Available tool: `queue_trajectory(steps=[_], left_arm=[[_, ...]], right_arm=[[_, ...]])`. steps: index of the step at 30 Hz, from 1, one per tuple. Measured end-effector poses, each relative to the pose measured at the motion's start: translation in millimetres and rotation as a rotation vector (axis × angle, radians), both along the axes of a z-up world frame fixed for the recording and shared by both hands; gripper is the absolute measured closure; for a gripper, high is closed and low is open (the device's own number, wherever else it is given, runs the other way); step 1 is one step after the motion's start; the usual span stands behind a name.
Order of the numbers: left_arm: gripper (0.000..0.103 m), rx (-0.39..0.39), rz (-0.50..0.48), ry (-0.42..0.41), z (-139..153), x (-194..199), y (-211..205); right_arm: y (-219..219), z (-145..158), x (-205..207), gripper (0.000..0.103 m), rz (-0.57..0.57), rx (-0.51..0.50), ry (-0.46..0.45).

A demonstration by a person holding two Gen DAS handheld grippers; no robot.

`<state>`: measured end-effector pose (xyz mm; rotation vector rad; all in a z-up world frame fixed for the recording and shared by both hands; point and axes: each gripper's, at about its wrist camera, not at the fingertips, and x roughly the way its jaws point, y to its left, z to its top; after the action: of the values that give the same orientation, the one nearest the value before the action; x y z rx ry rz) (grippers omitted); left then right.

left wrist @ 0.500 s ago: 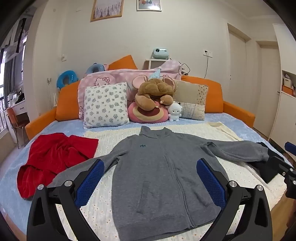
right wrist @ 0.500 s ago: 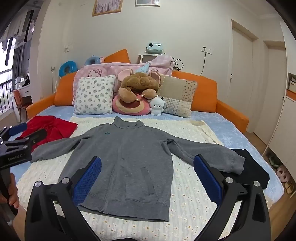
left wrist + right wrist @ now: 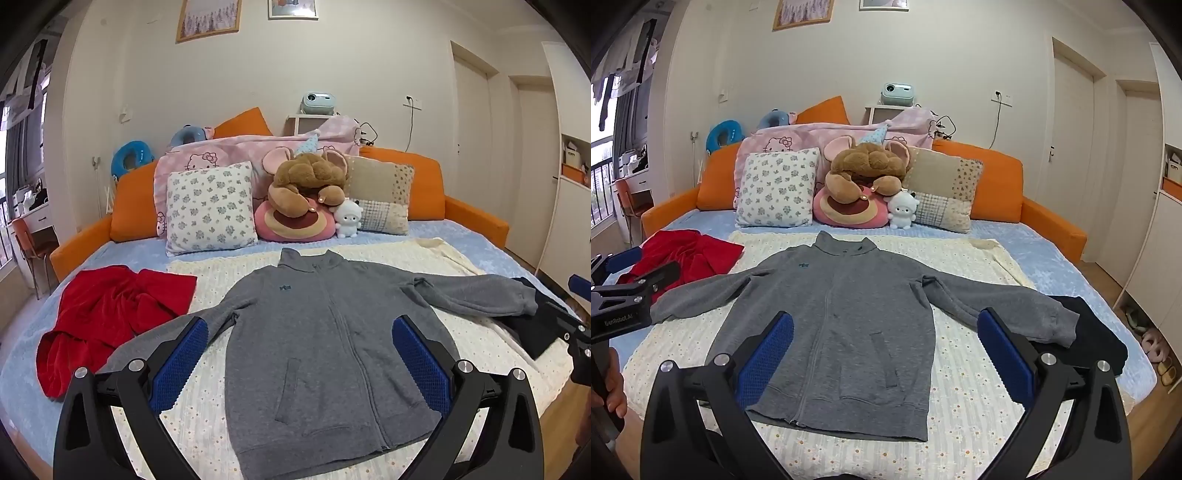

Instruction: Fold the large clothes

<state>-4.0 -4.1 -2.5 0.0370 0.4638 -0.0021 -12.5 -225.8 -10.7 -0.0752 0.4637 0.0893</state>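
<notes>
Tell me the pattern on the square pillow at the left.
Small grey-blue flowers on white, on the square floral pillow; the left wrist view shows it best.

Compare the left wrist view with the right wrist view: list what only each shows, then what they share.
Only the left wrist view: the left tongs up close, open and empty, and the right tongs at the right edge.

Only the right wrist view: slippers on the floor, a hand on the left tongs' handle, and the right tongs up close, open.

Both: the gray jacket spread flat on the bed, the red garment, black clothes and pillows.
</notes>
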Motion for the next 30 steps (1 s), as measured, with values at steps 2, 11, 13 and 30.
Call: queue_trajectory(steps=[2, 11, 13, 30], left_arm=[[0.002, 0.002, -0.001, 0.009, 3.0, 3.6, -0.4], [0.002, -0.005, 0.003, 0.009, 3.8, 4.3, 0.7], [0.002, -0.005, 0.002, 0.010, 4.3, 3.9, 1.0], [0.002, -0.004, 0.002, 0.007, 1.4, 3.6, 2.1]], right_arm=[[0.3, -0.2, 0.3, 0.004, 0.001, 0.000, 0.001], [3.9, -5.5, 1.2, 0.004, 0.003, -0.002, 0.005], [4.3, -6.4, 1.9, 0.004, 0.002, -0.003, 0.005], [7.4, -7.1, 4.4, 0.004, 0.007, -0.010, 0.007]])
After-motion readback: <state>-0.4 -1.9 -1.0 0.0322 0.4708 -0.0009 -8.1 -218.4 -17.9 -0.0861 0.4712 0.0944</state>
